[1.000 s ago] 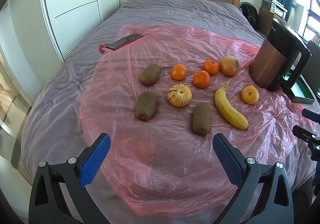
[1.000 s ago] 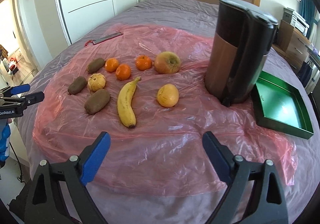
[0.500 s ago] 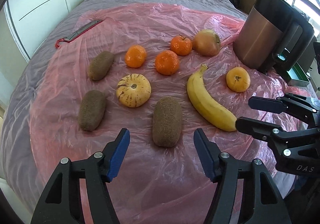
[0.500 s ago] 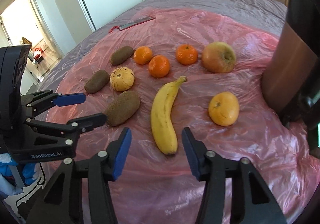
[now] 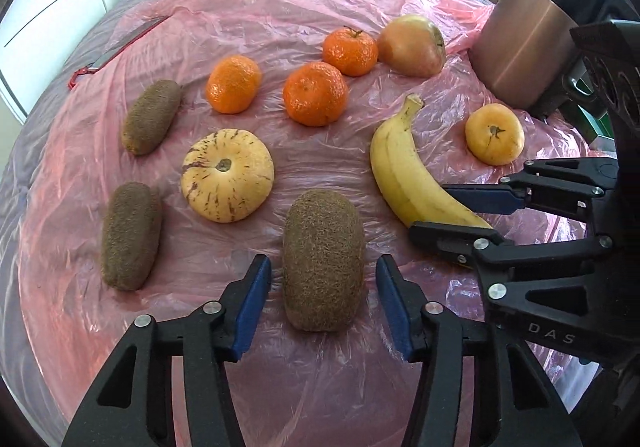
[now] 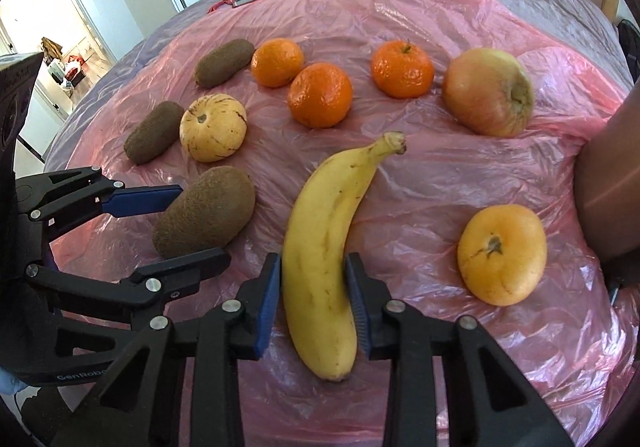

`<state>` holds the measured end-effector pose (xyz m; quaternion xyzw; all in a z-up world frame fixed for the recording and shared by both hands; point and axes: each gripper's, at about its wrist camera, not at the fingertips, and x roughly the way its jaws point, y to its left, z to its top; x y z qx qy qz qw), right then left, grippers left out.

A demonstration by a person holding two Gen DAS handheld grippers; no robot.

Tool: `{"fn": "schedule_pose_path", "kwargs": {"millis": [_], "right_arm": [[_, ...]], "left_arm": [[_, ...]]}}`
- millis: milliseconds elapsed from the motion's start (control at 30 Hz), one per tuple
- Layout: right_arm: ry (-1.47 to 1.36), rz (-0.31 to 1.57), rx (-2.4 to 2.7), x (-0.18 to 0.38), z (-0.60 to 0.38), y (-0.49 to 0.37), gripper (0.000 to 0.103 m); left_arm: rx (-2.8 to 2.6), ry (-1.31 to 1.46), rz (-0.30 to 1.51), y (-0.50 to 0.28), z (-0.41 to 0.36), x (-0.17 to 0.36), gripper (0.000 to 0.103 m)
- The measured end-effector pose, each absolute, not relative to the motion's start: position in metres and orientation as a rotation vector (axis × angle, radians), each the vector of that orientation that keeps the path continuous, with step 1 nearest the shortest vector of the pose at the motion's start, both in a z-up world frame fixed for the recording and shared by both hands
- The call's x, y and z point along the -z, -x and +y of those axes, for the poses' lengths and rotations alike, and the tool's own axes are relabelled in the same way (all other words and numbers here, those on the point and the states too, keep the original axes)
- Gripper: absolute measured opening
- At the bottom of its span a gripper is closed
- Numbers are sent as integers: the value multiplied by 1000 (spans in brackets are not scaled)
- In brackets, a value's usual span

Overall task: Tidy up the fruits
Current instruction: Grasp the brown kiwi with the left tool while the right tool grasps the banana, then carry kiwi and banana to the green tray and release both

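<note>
Left wrist view: I have my left gripper [image 5: 323, 299] spread around the nearest kiwi [image 5: 323, 259], blue pads on either side with gaps, not touching it. Right wrist view: my right gripper [image 6: 313, 293] straddles the lower half of the banana [image 6: 326, 251]; right pad looks against the peel, left pad just beside it, so not fully clamped. Both fruits lie on the pink plastic sheet [image 6: 420, 183], kiwi just left of banana. Three tangerines [image 6: 320, 95] sit further back, well apart.

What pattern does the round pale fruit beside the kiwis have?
The pale fruit: cream-yellow with dark purplish streaks, clearest in the left wrist view.
</note>
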<state>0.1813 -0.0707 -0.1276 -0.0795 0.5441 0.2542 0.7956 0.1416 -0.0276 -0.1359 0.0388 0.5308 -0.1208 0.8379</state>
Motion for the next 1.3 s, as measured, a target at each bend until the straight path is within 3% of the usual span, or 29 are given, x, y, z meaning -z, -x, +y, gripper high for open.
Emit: {"fn": "schedule_pose_path", "kwargs": {"millis": [167, 533, 933, 1300], "right_arm": [[181, 1191, -542, 138, -66, -187, 0], [167, 1172, -538, 130, -69, -181, 0], [105, 1045, -542, 57, -96, -137, 0], [19, 1003, -366, 17, -224, -77, 0]], "left_arm": [[273, -83, 1144, -146, -30, 144, 35], [281, -8, 1101, -139, -17, 134, 34], [238, -8, 974, -100, -9, 71, 34], [449, -70, 969, -70, -104, 29, 34]]}}
